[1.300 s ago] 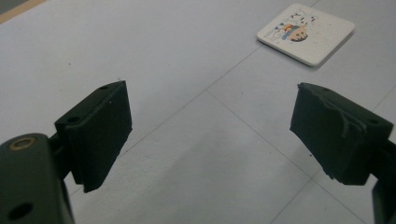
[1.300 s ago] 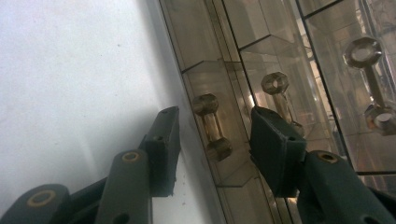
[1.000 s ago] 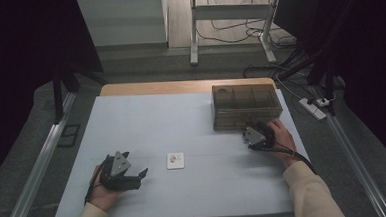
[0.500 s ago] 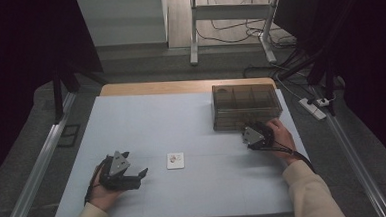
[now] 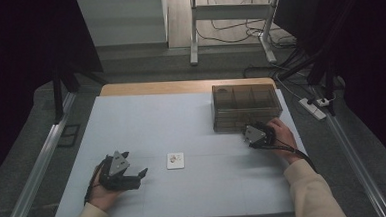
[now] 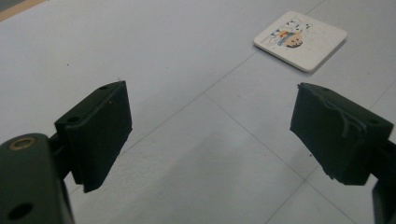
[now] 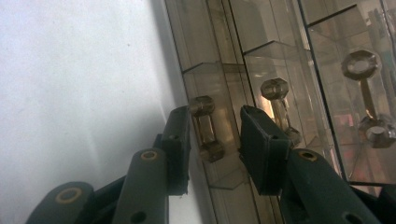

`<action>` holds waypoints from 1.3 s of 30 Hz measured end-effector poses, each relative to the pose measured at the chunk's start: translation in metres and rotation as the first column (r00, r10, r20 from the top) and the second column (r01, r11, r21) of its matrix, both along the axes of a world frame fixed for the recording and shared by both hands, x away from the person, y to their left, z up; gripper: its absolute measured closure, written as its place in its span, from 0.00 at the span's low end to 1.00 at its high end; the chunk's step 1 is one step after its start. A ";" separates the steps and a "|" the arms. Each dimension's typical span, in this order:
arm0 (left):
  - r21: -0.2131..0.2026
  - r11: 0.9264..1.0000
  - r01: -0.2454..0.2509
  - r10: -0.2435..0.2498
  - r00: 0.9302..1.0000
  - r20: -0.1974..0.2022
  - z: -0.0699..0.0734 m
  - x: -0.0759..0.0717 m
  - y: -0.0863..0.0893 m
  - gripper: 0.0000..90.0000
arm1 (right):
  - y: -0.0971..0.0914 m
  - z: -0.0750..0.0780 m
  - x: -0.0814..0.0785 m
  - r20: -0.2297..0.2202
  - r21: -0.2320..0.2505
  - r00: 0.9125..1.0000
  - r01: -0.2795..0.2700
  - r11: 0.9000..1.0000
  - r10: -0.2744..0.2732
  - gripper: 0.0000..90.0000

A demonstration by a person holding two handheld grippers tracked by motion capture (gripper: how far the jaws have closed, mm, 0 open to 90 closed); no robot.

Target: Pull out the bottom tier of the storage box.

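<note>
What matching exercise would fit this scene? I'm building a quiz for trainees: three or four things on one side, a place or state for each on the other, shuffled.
Things:
1. left gripper
2. right gripper
3. white coaster
4. clear drawer box

Places or states:
A. lying flat between the two hands
B. jaws on either side of a drawer handle
C. at the table's far right
D. jaws wide apart over bare table

Pairs: 1-D, 2-B, 3-A, 4-C
</note>
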State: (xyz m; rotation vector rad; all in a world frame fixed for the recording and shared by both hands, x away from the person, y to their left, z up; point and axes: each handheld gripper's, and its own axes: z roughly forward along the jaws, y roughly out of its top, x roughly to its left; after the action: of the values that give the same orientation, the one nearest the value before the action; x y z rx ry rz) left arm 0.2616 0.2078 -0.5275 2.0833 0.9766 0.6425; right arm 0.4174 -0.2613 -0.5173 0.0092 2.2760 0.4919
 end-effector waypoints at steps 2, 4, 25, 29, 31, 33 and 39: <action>-0.001 1.000 0.001 -0.001 1.000 -0.001 0.000 0.000 0.000 0.14 | 0.000 0.000 0.001 -0.002 0.002 1.000 -0.001 1.000 0.001 0.70; -0.002 1.000 0.000 0.000 1.000 0.000 0.000 0.000 0.000 0.14 | 0.000 -0.001 0.002 -0.007 0.012 1.000 0.004 1.000 -0.004 0.70; 0.000 1.000 -0.001 0.001 1.000 0.004 0.001 -0.001 0.000 0.14 | -0.003 0.003 0.004 -0.089 0.076 0.995 0.042 0.996 -0.035 0.69; 0.000 1.000 -0.005 0.005 1.000 0.001 0.001 -0.001 0.001 0.14 | -0.004 0.001 0.004 -0.084 0.068 0.996 0.048 0.997 -0.042 0.67; -0.001 1.000 -0.007 0.007 1.000 0.002 0.001 -0.001 0.001 0.14 | -0.004 0.001 0.004 -0.084 0.067 0.996 0.048 0.997 -0.043 0.67; -0.001 1.000 -0.008 0.008 1.000 0.003 0.001 -0.002 0.001 0.14 | -0.004 0.001 0.004 -0.087 0.071 0.995 0.047 0.996 -0.041 0.67; 0.001 1.000 -0.005 0.005 1.000 0.001 0.001 -0.002 0.000 0.14 | -0.004 -0.001 0.004 -0.079 0.071 0.996 0.046 0.996 -0.040 0.66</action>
State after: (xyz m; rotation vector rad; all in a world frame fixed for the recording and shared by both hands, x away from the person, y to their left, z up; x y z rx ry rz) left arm 0.2600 0.2083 -0.5269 2.0813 0.9816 0.6469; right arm 0.4211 -0.2651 -0.5178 0.1159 2.3276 0.5601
